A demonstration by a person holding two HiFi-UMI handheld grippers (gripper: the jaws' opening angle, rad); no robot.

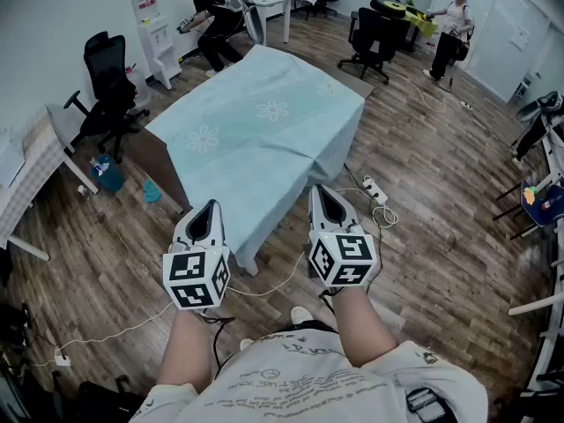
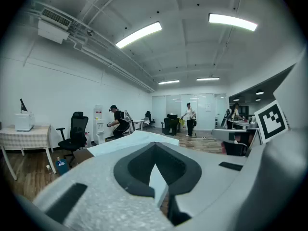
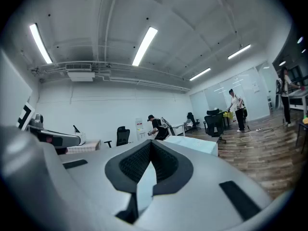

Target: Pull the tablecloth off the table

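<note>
1. Tablecloth point(image 1: 256, 139): pale blue with white flower prints. It lies spread over the desk point(image 1: 166, 173), and its near edge hangs down toward you.
2. Left gripper point(image 1: 209, 211): at the near left of the hanging edge. Your left gripper view shows the jaws together with a pale sliver of the cloth pinched between them.
3. Right gripper point(image 1: 323, 192): at the near right corner of the cloth. Its jaws are likewise closed on a pale strip of the cloth, as your right gripper view shows.
4. Desk: only a brown side panel shows, below the cloth on the left.
5. Floor point(image 1: 423, 227): wood planks. A white power strip point(image 1: 372, 189) lies just right of the desk, and a white cable point(image 1: 115, 333) trails toward your feet.
6. Black office chair point(image 1: 107, 82): left of the desk, with a blue bin point(image 1: 107, 174) near it.
7. Persons: one in dark clothes point(image 1: 210, 16) bends beyond the desk's far end. Another point(image 1: 451, 29) stands far right.
</note>
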